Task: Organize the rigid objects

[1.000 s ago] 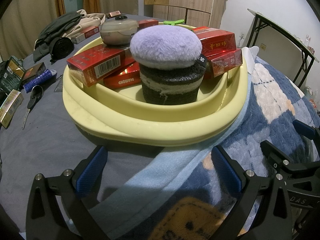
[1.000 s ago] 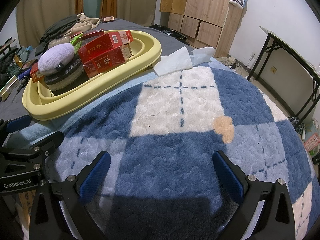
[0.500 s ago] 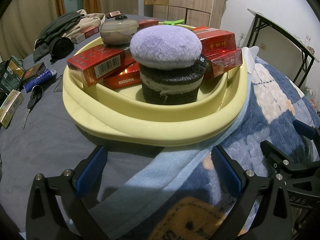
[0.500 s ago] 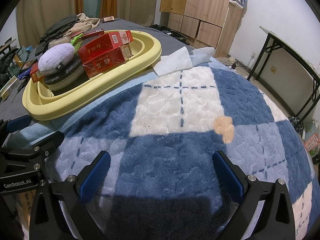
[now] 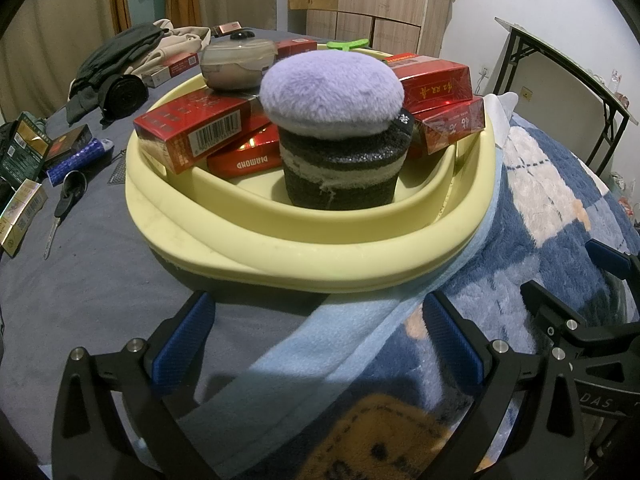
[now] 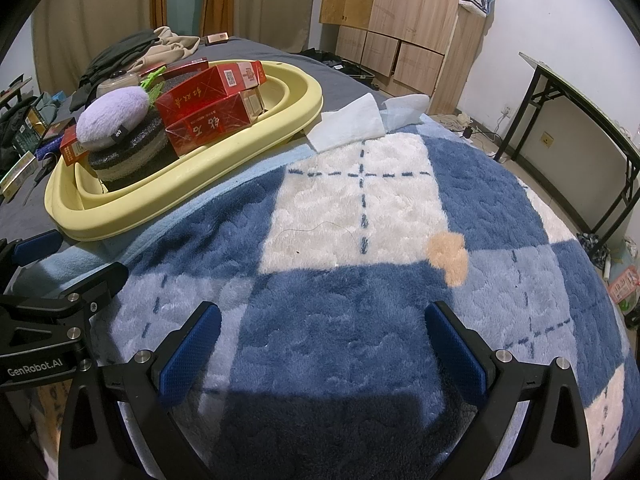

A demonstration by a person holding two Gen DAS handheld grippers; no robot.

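basin: pale yellow oval plastic basin (image 5: pixel 304 256) on the bed, landmark for everything below
in basin: red cardboard cigarette cartons (image 5: pixel 192 136) stacked both sides; grey-lidded round container (image 5: pixel 238 65) on top at the back; purple plush pad on a dark striped knit roll (image 5: pixel 340 140) at the front
outside basin, left: small boxes (image 5: pixel 24 216), blue-handled tool (image 5: pixel 78 156), scissors (image 5: pixel 66 200), dark clothes (image 5: pixel 116 68)
left claw: (image 5: pixel 316 336) spread wide, empty, just in front of basin rim
right claw: (image 6: pixel 320 344) spread wide, empty, over blue-white plaid fleece blanket (image 6: pixel 400 240), right of basin
progress: looks mostly loaded; loose boxes left of basin likely remain
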